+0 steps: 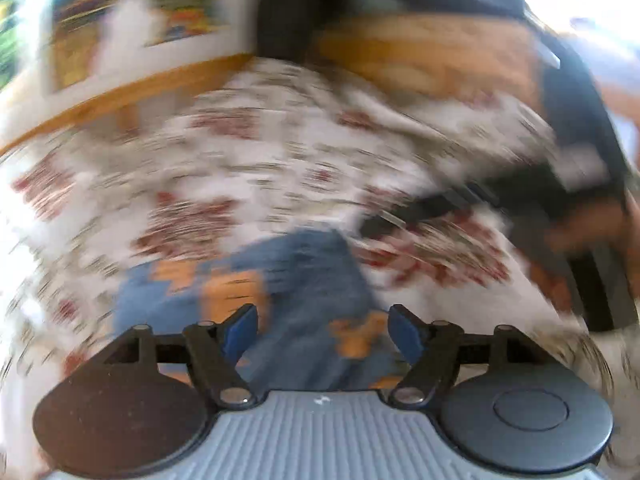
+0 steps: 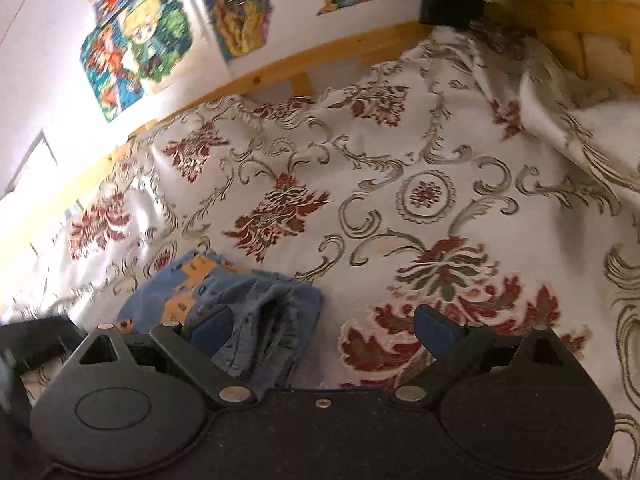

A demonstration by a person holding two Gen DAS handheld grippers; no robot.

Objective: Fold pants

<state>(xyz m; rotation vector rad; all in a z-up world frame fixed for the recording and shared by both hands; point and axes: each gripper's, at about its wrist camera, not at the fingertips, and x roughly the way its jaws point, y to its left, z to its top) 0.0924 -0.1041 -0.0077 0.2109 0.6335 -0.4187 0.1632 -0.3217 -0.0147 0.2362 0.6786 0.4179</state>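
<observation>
Here, left wrist view: heavily motion-blurred. Left gripper (image 1: 322,330) with its 2 blue-padded fingers (image 1: 241,332) spread wide, nothing between them. Small blue denim pants with orange patches (image 1: 280,280) lying bunched on the white bedspread with red floral and grey scroll pattern (image 1: 240,168), directly ahead of and below the spread fingers. Dark blurred shape at right edge, not identifiable. Wooden bed rail (image 1: 120,92) and colourful wall pictures (image 1: 132,12) behind.

Right wrist view: sharp. Right gripper (image 2: 324,330) spread wide, holding nothing. Pants (image 2: 248,292) in a compact folded heap on the bedspread (image 2: 400,152), near the left finger (image 2: 210,326); contact not determinable. Right finger over bare bedspread. Wooden rail (image 2: 320,60), pictures (image 2: 136,44) above.
</observation>
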